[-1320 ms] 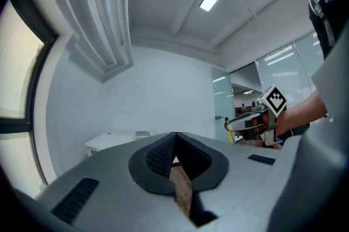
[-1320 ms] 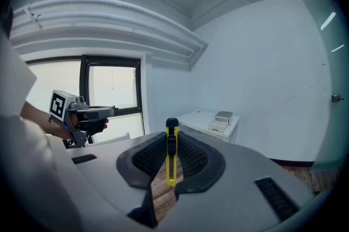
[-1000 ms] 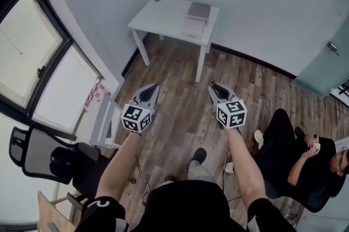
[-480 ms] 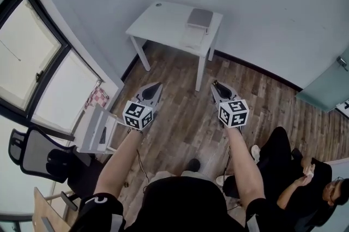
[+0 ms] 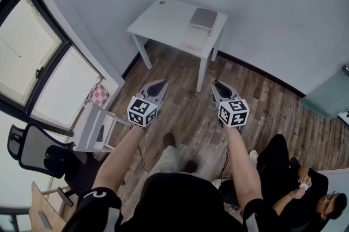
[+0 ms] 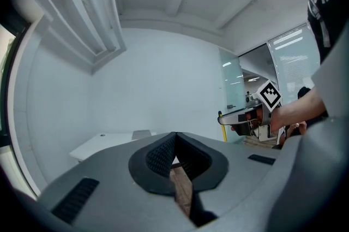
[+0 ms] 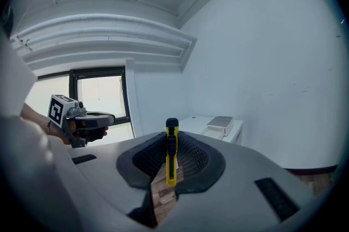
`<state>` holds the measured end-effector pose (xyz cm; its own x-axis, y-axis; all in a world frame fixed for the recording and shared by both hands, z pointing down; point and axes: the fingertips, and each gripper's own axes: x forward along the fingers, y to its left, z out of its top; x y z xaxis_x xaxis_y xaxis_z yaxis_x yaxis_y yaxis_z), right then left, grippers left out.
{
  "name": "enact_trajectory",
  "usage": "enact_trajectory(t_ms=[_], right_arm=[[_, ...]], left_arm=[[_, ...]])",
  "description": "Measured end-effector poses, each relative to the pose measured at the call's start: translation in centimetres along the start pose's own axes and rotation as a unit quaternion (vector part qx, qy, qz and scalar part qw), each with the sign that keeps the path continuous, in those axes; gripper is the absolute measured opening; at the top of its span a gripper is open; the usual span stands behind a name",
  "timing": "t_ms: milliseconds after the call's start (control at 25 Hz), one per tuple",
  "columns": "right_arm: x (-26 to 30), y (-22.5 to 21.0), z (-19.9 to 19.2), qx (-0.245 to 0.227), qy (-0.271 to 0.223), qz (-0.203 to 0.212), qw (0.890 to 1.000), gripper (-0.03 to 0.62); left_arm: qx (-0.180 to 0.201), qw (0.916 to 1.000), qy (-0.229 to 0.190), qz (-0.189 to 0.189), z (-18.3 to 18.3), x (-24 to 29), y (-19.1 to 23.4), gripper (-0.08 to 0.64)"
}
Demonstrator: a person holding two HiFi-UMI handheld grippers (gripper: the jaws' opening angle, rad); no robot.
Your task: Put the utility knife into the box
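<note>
A yellow utility knife stands upright between the pads of my right gripper, which is shut on it. In the head view this right gripper hovers over the wooden floor, pointing at a white table. A flat grey box lies on the table's right end, beside white sheets. The box also shows far ahead in the right gripper view. My left gripper is level with the right one, shut with nothing in it; its pads meet in the left gripper view.
A person sits on the floor at lower right. An office chair and a white folding stand stand at left, under a large window. A glass door is at right. Wooden floor lies between me and the table.
The view has advanced toward the table and a foot has stepped forward. The seated person has slid toward the lower right corner. Both grippers keep their pose.
</note>
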<state>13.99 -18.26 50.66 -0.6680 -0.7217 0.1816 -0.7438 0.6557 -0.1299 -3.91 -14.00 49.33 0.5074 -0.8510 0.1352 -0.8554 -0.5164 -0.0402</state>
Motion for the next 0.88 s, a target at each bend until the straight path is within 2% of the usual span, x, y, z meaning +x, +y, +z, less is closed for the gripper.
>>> enact_trajectory(t_ms=[200,400,880], right_arm=[[2.1,-2.3,-0.5,0.0,0.009,-0.012,1.0,0.071],[6.0,-5.4,0.4,-0.003,0.013,-0.023,1.0,0.071],[20.1,-10.7,3.4,-0.002,0.035,-0.031,0.999,0.071]], left_arm=[[-0.011,0.9999,-0.002,-0.013,-0.8,3.7,1.8,0.025],[-0.004,0.9994,-0.005,-0.034,-0.7,9.3,4.5,0.025],[-0.009,0.9987,-0.007,-0.049,0.3,19.8,17.1,0.025]])
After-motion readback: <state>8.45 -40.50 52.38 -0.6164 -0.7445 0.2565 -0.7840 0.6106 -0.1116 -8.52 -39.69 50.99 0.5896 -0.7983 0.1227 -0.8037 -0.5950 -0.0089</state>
